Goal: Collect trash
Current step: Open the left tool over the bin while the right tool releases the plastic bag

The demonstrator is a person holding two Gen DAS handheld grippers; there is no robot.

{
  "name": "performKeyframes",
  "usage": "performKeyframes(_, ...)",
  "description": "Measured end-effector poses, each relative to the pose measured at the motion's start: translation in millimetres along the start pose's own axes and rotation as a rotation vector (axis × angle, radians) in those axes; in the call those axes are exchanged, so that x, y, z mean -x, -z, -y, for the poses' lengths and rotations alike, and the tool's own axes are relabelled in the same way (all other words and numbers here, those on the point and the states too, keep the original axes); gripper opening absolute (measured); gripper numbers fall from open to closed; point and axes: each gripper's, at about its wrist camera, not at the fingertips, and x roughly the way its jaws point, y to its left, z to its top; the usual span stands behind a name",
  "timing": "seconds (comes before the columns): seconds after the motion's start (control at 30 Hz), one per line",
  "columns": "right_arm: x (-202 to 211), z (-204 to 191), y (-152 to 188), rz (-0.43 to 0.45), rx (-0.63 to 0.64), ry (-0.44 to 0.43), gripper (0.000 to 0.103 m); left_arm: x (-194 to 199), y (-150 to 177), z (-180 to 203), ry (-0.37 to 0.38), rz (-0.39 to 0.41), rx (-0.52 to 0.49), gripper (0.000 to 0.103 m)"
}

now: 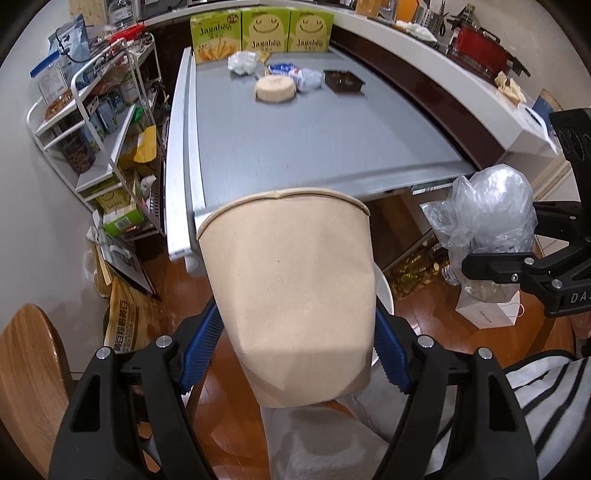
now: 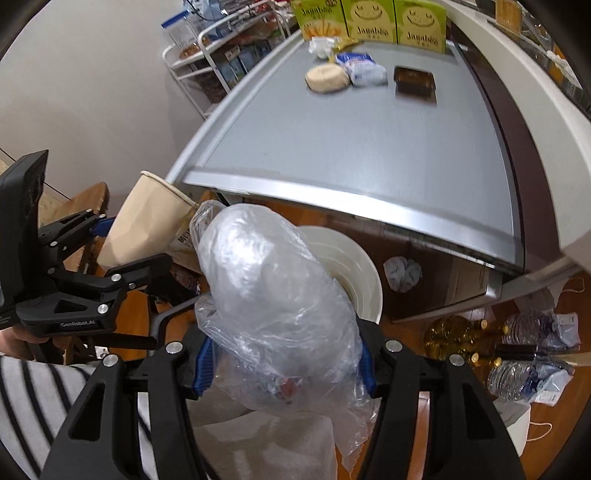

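Observation:
My left gripper [image 1: 295, 350] is shut on a tan paper cup [image 1: 291, 291], its blue pads pressing both sides; the cup tilts away over the wooden floor in front of the table. My right gripper [image 2: 282, 363] is shut on a crumpled clear plastic bag [image 2: 273, 291], seen also as the plastic bag [image 1: 487, 206] in the left wrist view. A white bin [image 2: 360, 273] stands on the floor just beyond the bag, below the table edge. More trash lies at the far end of the grey table [image 1: 314, 144]: a round tan lid [image 1: 275, 88], white wrappers [image 1: 242, 62] and a dark tray [image 1: 343, 81].
Three green Jagabee boxes [image 1: 262, 31] line the table's far edge. A white wire rack [image 1: 92, 122] with packets stands to the left, a wooden chair [image 1: 29, 373] near left. Bottles [image 2: 517, 354] and a crumpled grey wad [image 2: 402, 274] lie on the floor at right. A striped sleeve [image 1: 546, 391] shows.

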Motion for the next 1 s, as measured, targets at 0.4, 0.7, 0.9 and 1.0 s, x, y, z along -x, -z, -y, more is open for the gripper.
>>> performKeyframes(0.4,-37,9,-4,-0.058,-0.023,0.038,0.057,-35,15,7,-0.004,-0.092,-0.056,0.075)
performKeyframes(0.7,-69,11,0,-0.108,-0.05,0.064,0.057,-56,21,4,0.003,-0.142,-0.058,0.075)
performKeyframes(0.9,-80,14,2,-0.127,-0.056,0.073,0.057,-65,23,2,0.001,-0.163,-0.065,0.075)
performKeyframes(1.0,-85,13,1,-0.137,-0.057,0.076,0.057,-71,23,4,0.002,-0.175,-0.074,0.075)
